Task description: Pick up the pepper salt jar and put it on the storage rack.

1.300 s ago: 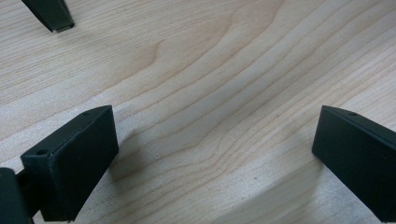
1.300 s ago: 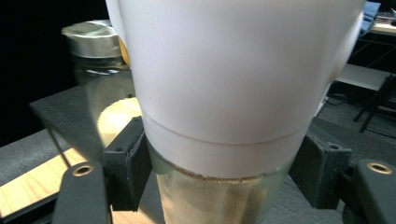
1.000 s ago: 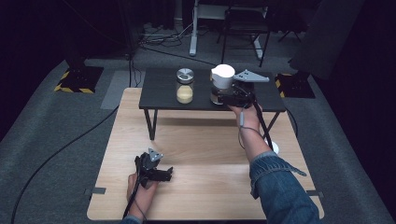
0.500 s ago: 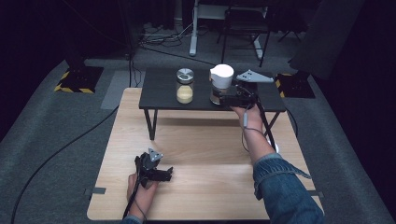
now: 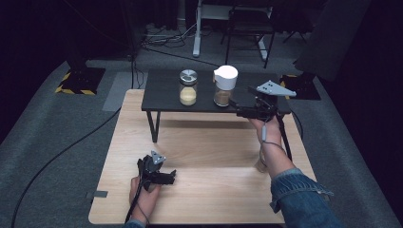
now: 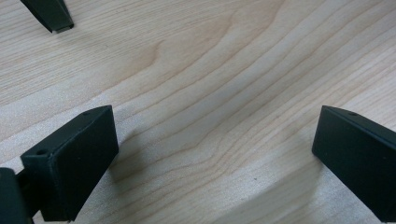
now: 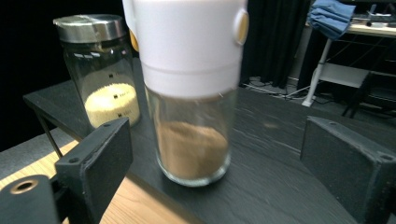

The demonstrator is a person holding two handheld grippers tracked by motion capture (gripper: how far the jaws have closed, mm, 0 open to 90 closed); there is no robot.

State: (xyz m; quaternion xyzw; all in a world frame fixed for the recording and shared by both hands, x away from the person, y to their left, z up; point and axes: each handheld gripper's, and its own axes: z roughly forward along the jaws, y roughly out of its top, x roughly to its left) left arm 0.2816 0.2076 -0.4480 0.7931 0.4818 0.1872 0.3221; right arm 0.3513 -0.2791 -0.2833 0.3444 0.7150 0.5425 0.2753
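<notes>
Right hand-held gripper point(image 5: 240, 112): jaws stand wide, with nothing pressed between them. They have just been opening; a second ago they were closed around the white-capped jar point(image 5: 224, 86), and they have since let go and drawn back from it toward the person. In the right gripper view the white-capped jar point(image 7: 191, 88) stands upright just ahead of the jaws, in line with the gap but clear of both pads. Judgement: the placing of this jar is finished and the hand is retiring.

Beyond that jar, on the far side from the right hand-held gripper, stands the metal-lidded jar point(image 5: 188, 87), upright, near its neighbour but not touching. Both rest on the black desk point(image 5: 161, 92).

Left hand-held gripper point(image 5: 159, 175): jaws wide, empty, lying low over the wooden board point(image 5: 214, 152), well apart from both jars.

Count:
- jars: two, one with brown contents, one with yellow
- hand-held grippers: two
- black desk: one
- wooden board: one
</notes>
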